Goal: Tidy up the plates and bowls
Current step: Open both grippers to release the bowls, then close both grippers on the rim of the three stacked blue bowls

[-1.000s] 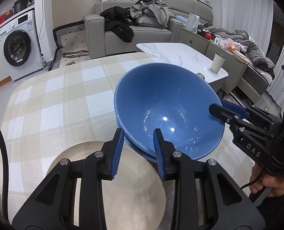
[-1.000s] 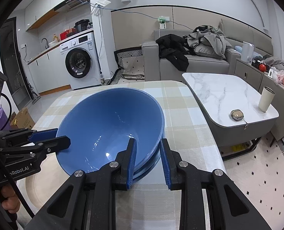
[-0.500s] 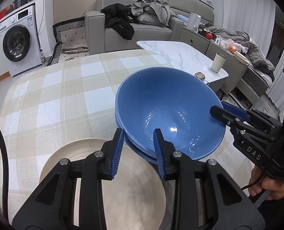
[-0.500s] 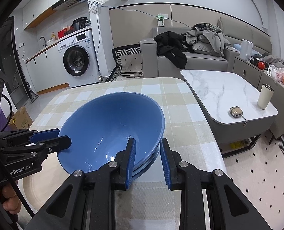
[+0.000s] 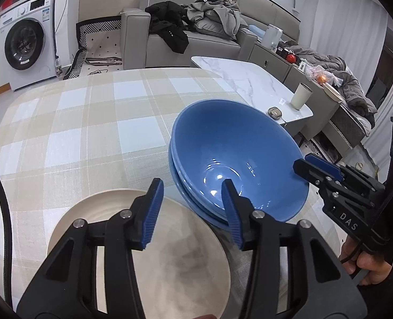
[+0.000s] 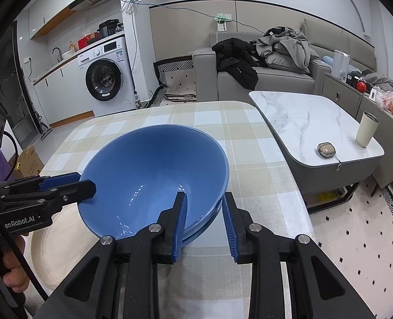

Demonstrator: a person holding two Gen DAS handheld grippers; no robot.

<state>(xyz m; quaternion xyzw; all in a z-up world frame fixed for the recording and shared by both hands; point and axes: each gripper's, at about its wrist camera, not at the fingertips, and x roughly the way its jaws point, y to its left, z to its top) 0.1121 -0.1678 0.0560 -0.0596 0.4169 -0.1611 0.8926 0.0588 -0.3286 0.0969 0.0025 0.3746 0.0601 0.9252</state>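
So the stacked blue bowls [image 5: 239, 159] sat on the checked tablecloth [image 5: 77, 133], edge overlapping the beige plate [image 5: 170, 260]. Left gripper [image 5: 193, 207] had just been opening, its jaws wide w/ the bowls' near rim between them but not pinched. Right gripper [image 6: 204, 223] straddled the opposite rim; its inner pad was on the rim, but a gap showed at the outer pad, so no real clamp afaict.

A table under a beige-and-white checked cloth [image 5: 90, 122] carries the crockery. Two blue bowls [image 5: 236, 159], nested one in the other, sit toward its near right part. Just beside them, at the near edge, lies a cream plate [image 5: 170, 252], and the lower bowl's rim overlaps the plate's edge.
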